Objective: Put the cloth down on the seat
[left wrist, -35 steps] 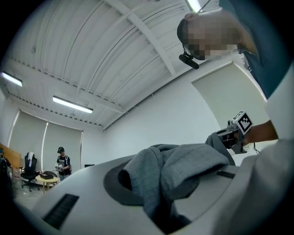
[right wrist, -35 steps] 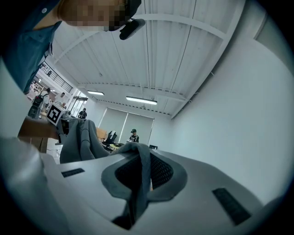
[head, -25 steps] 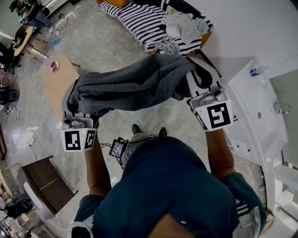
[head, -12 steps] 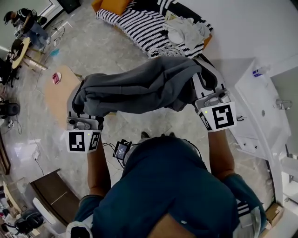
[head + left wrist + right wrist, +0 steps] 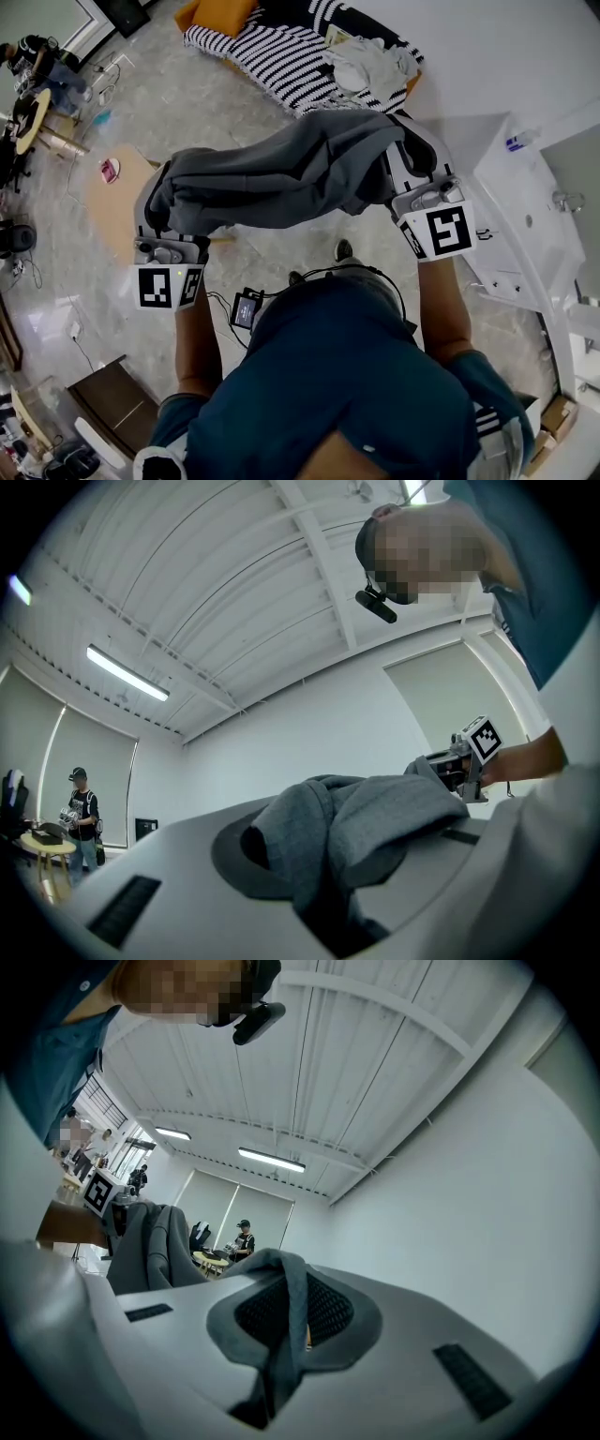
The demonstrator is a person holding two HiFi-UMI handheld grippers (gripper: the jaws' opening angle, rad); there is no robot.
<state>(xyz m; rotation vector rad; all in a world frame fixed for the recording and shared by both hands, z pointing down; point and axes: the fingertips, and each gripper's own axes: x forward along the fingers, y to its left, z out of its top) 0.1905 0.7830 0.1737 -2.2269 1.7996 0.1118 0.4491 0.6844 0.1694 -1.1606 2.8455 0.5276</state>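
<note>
A grey cloth [image 5: 281,178] hangs stretched in the air between my two grippers, above the floor. My left gripper [image 5: 157,202] is shut on its left end, where the fabric bunches thickly between the jaws [image 5: 342,841]. My right gripper [image 5: 411,157] is shut on the right end, and only a thin fold [image 5: 286,1321] passes between those jaws. The seat [image 5: 272,61], a low couch with a black and white striped cover, lies ahead at the top of the head view. Each gripper view shows the other gripper across the cloth.
White clothes [image 5: 370,61] lie on the seat's right part and an orange cushion [image 5: 220,11] on its left end. A light wooden table [image 5: 112,192] stands at the left, a white sink unit [image 5: 530,216] at the right. People stand far off [image 5: 242,1239].
Both grippers have carried the cloth toward the seat. The wooden table has slid left and the floor has shifted under the person. The grip on the cloth is the same.
</note>
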